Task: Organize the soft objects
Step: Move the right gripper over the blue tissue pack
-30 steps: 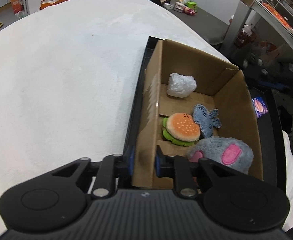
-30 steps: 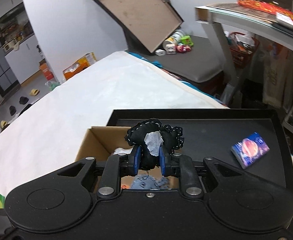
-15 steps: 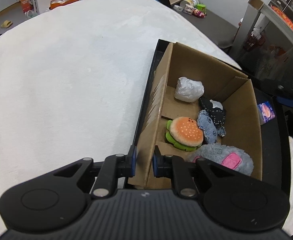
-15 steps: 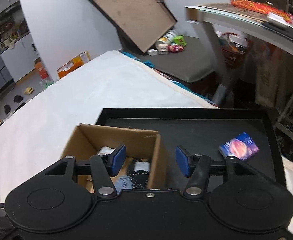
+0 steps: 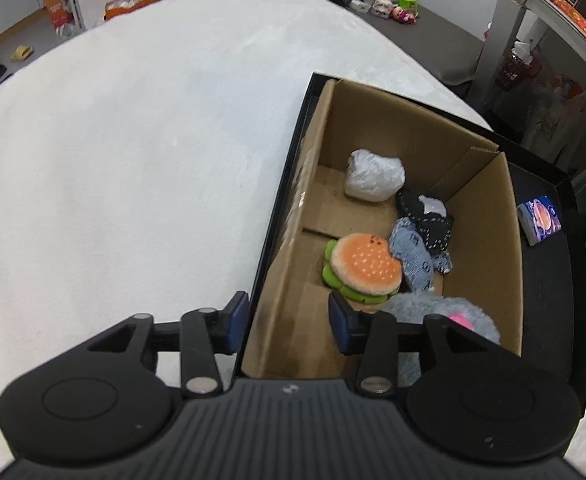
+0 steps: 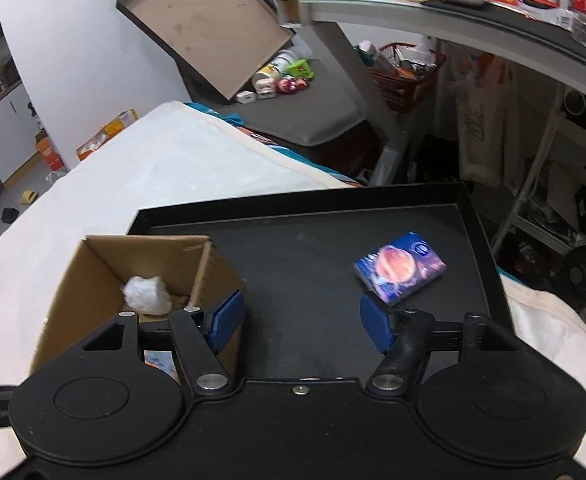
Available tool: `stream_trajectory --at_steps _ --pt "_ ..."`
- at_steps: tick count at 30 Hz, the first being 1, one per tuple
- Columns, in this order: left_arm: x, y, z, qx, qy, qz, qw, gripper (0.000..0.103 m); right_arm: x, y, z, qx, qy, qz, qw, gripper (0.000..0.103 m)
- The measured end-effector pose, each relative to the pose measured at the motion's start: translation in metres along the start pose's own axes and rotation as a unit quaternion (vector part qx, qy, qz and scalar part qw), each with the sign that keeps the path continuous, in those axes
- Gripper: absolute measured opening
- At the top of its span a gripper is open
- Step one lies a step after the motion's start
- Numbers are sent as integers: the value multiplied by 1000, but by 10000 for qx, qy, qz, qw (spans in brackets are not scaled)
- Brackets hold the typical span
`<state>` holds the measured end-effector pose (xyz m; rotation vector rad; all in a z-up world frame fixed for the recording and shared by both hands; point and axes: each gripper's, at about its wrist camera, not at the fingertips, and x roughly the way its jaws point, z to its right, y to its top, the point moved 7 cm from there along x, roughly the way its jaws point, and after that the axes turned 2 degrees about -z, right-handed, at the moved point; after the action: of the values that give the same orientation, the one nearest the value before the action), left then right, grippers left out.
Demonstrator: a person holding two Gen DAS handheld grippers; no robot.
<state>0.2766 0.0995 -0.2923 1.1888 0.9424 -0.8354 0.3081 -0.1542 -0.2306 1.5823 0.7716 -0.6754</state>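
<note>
A cardboard box stands on a black tray. Inside it lie a white crumpled bag, a black stitched cloth piece, a blue denim piece, a burger plush and a grey fluffy plush. My left gripper straddles the box's near left wall, its jaws opening, the pads off the cardboard. In the right wrist view my right gripper hangs over the bare tray, jaws opening with nothing between them. Its left finger is beside the box. The white bag shows inside.
A blue packet with a planet print lies on the tray, just beyond my right finger; the same packet shows right of the box. The tray rests on a white blanket. A desk and clutter stand behind.
My right gripper let go of the black cloth piece, which now lies in the box, and moved right over the tray. My left gripper released the box wall and opened.
</note>
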Motion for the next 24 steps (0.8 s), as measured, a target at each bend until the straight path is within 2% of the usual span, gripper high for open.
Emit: stream_trajectory --at_steps 5,10,16,24 --pt "1 6 8 109 121 110 9998 49 5 0 15 124 -25 -6 9999 70" --pt "4 10 14 222 198 136 9995 50 10 2 34 244 -108 -3 9996 79" --pt "8 13 20 301 302 139 9990 51 22 1 53 373 -197 -100 9991 82" --pt "11 22 26 453 572 282 9969 51 48 -5 58 25 -293 -312 9991 89"
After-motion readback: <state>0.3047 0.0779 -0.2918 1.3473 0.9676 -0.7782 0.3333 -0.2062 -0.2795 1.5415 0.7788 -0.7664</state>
